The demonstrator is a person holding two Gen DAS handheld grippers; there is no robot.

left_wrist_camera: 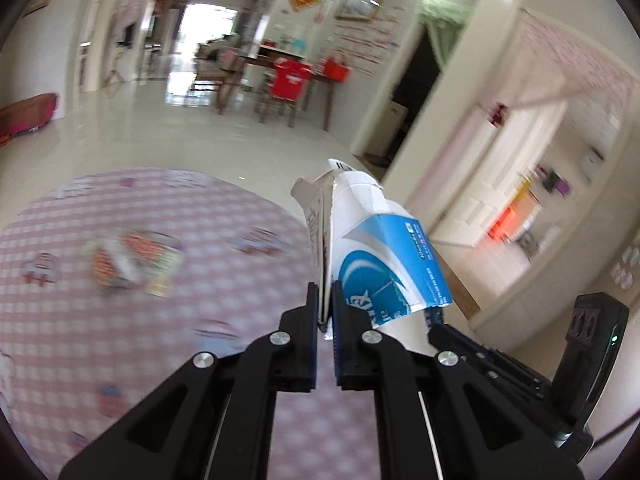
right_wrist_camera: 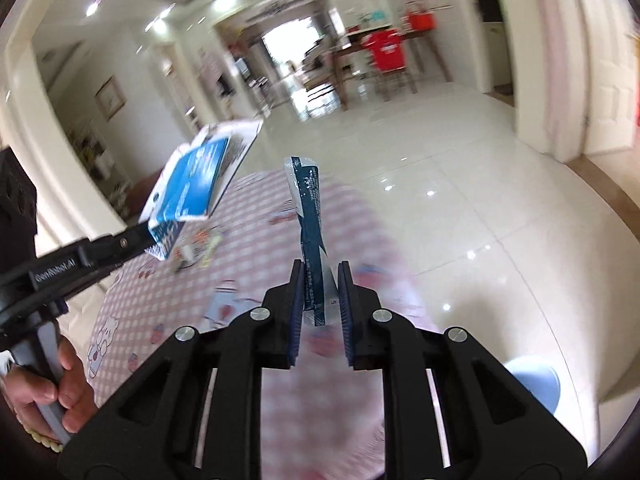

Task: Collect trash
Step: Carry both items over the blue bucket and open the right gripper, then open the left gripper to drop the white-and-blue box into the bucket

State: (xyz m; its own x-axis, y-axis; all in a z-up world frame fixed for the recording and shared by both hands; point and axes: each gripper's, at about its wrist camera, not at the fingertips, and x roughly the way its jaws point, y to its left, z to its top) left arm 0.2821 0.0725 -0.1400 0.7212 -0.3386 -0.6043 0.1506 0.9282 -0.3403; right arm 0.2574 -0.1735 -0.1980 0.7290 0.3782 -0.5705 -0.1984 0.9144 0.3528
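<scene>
Both tools are clamped on trash: a flattened blue-and-white carton is pinched by the left gripper, and a dark blue wrapper is held upright between the pads of the right gripper. Below them a pink checked tablecloth is spread, with blurred wrappers left lying on it. Beyond, glossy pale floor tiles are seen, then a wooden dining table with a red shirt draped on a chair.
</scene>
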